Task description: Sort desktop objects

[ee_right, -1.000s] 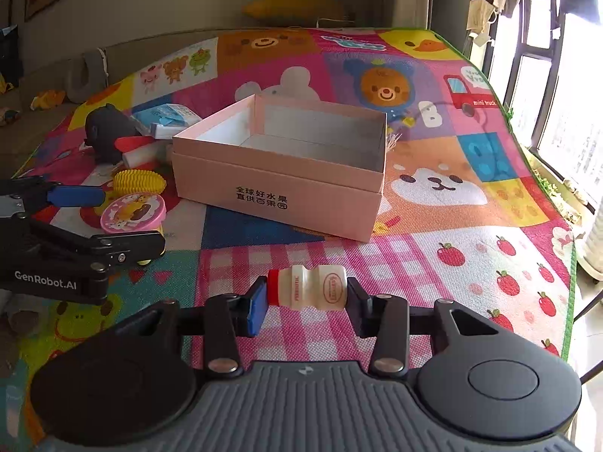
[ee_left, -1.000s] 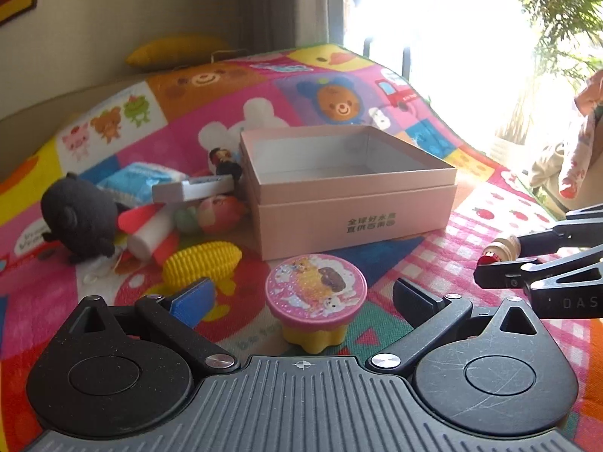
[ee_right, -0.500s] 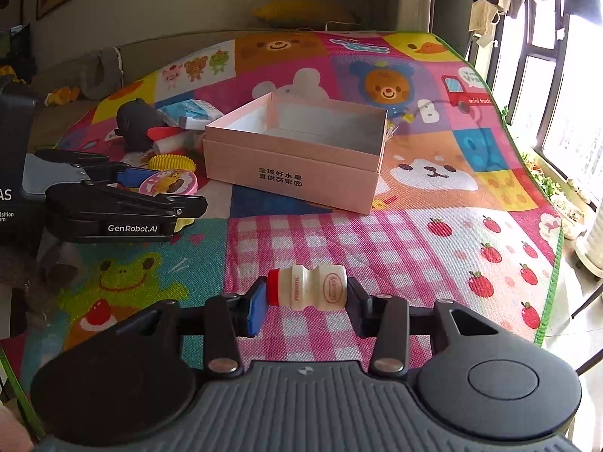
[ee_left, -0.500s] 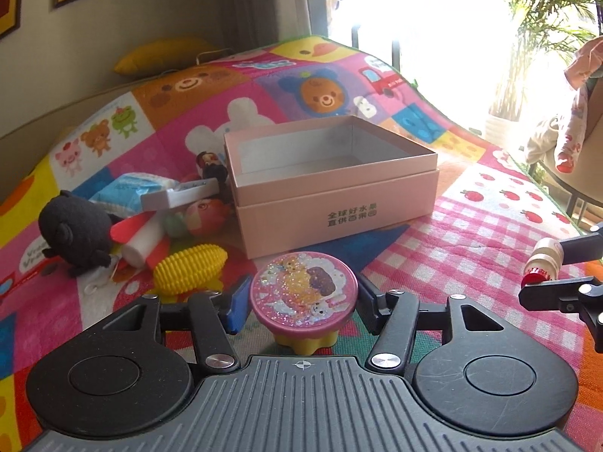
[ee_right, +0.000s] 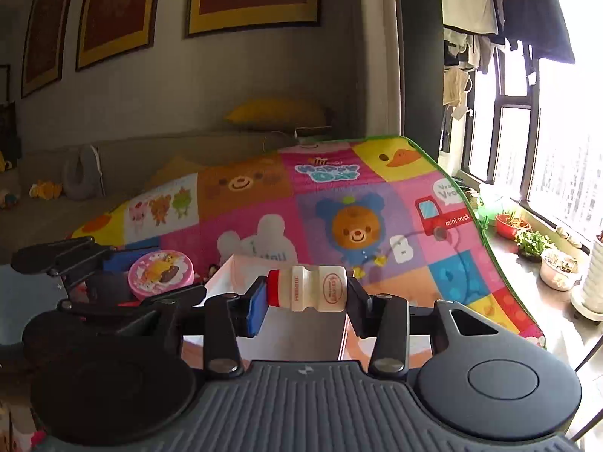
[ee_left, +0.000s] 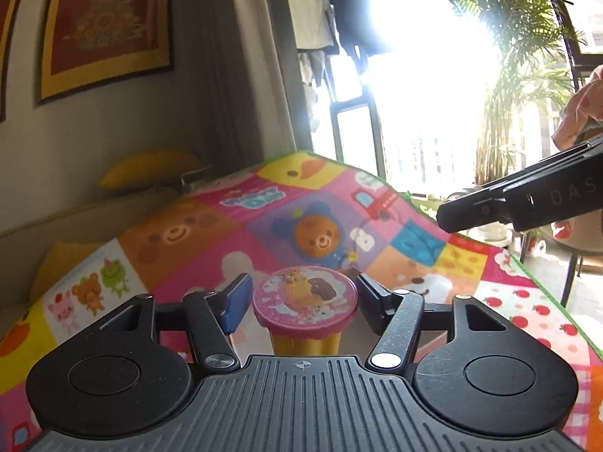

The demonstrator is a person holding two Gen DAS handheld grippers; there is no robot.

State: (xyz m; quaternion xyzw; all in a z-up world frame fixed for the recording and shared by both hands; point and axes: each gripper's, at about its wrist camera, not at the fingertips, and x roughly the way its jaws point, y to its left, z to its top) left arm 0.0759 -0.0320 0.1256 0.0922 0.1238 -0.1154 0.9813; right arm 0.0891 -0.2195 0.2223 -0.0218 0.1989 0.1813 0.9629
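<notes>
The right claw grips a small white red-capped plastic bottle sideways above an open pink cardboard box. At left, the left claw seemingly holds a round pink-lidded tub.

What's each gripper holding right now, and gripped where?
Left gripper: the pink-lidded tub, pads on the lid's rim. Right gripper: the small drink bottle, sideways, clamped end to end.

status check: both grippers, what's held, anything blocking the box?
Left gripper shut on pink-lidded tub, lifted. Right gripper shut on small drink bottle, sideways. Pink box open below the bottle; nothing seen blocking.
</notes>
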